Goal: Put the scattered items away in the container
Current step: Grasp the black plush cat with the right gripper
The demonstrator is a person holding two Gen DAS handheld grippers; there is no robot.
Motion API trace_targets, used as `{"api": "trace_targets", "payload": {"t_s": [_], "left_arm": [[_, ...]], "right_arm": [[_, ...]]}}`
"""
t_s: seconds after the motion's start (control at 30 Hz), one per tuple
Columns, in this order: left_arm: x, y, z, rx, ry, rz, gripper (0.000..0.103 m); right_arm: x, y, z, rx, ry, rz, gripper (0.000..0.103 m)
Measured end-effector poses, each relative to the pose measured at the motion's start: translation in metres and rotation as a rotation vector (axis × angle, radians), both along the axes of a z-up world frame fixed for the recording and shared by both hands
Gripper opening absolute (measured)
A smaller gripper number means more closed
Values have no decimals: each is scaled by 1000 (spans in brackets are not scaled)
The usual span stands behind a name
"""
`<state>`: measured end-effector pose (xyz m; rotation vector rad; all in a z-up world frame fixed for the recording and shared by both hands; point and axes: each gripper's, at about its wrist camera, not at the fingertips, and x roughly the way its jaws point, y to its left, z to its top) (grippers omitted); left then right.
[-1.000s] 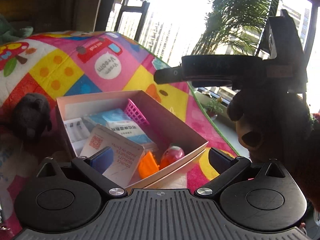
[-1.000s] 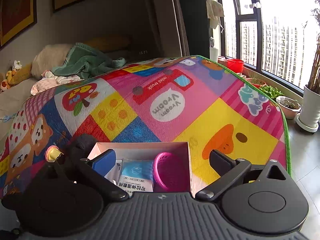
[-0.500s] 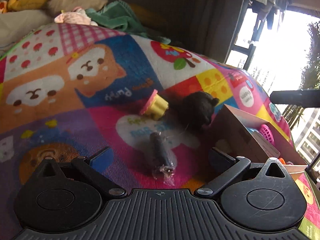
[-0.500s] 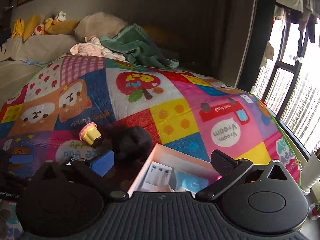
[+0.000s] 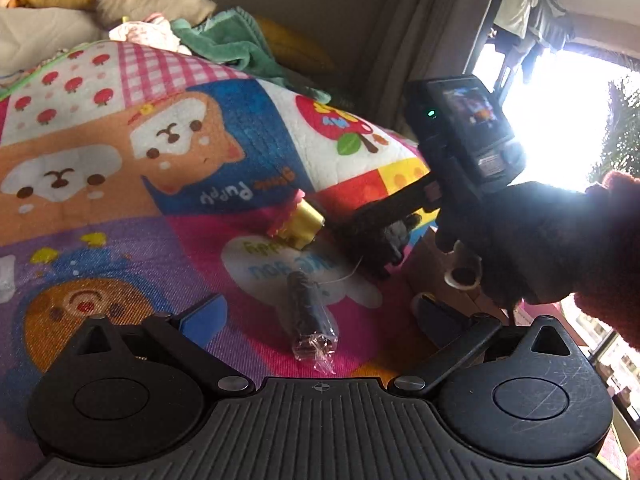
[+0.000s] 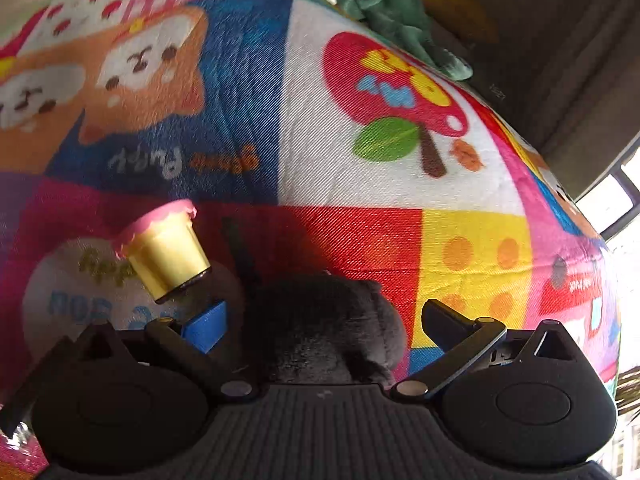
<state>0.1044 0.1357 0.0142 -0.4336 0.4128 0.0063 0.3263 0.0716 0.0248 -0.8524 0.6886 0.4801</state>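
Both claws open: right claw (image 6: 324,320) w/ black plush (image 6: 328,320) between jaws, just narrowing; yellow cup (image 6: 168,256) beside.

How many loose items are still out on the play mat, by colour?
Yellow: 1, the small yellow plastic cup with a pink lid, lying on its side.
Black: 2, the fuzzy black plush toy between the open right gripper fingers, and the dark cylinder in clear plastic wrap.
Total: 3
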Motion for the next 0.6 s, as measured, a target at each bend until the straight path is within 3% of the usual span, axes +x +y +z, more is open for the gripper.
{"api": "trace_targets", "payload": {"t_s": [0.07, 0.17, 0.3, 0.43, 0.6], "left_arm": [[0, 2, -1, -15, 3, 1, 103], [1, 5, -2, -33, 10, 1, 103], [2, 5, -2, -35, 10, -6, 103], [2, 3, -2, -31, 14, -11, 103], [1, 3, -1, -30, 9, 5, 103]], "right_arm": [[-3, 6, -6, -59, -24, 4, 85], [-13, -3, 9, -8, -18, 0, 82], [-52, -42, 60, 194, -3, -16, 82], [-121, -101, 111, 391, 9, 29, 82], [-181, -185, 129, 590, 62, -20, 83]]}}
